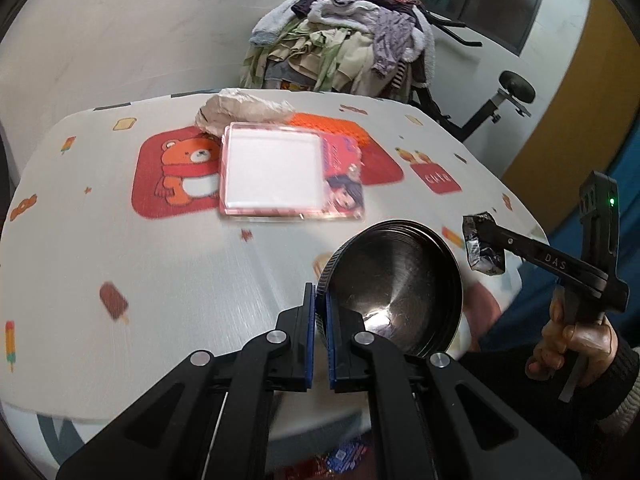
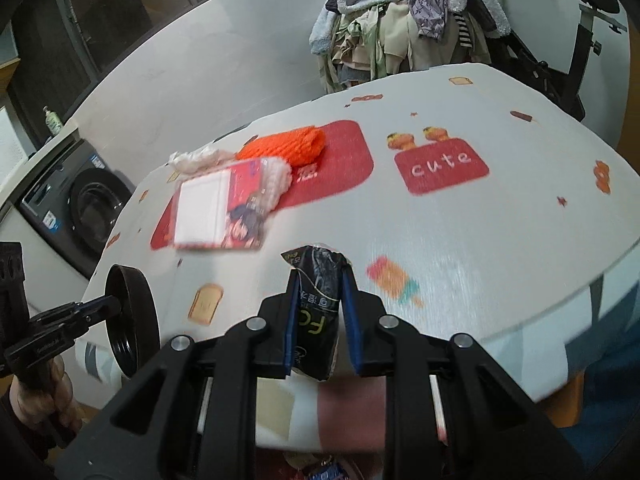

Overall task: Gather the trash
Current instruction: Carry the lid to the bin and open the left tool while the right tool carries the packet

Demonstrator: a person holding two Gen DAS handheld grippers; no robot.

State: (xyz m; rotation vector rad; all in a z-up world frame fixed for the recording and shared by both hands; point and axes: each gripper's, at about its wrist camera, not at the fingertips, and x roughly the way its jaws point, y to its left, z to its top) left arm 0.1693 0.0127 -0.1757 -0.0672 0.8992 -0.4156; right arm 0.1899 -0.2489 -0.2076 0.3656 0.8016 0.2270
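My left gripper (image 1: pixel 320 312) is shut on the rim of a round black tin lid (image 1: pixel 396 288), held tilted above the table's near edge; it also shows in the right wrist view (image 2: pixel 132 320). My right gripper (image 2: pixel 320 280) is shut on a crumpled black wrapper (image 2: pixel 318 304), held above the table; the wrapper also shows in the left wrist view (image 1: pixel 482 246), just right of the lid. On the table lie a pink packet with a white face (image 1: pixel 276 172), a crumpled plastic bag (image 1: pixel 240 110) and an orange mesh piece (image 2: pixel 288 146).
The table (image 1: pixel 160 280) has a white cartoon-print cloth. A heap of clothes (image 1: pixel 344 40) and an exercise bike (image 1: pixel 500 100) stand behind it. A washing machine (image 2: pixel 80 204) stands at the left. Coloured wrappers lie on the floor below (image 1: pixel 344 456).
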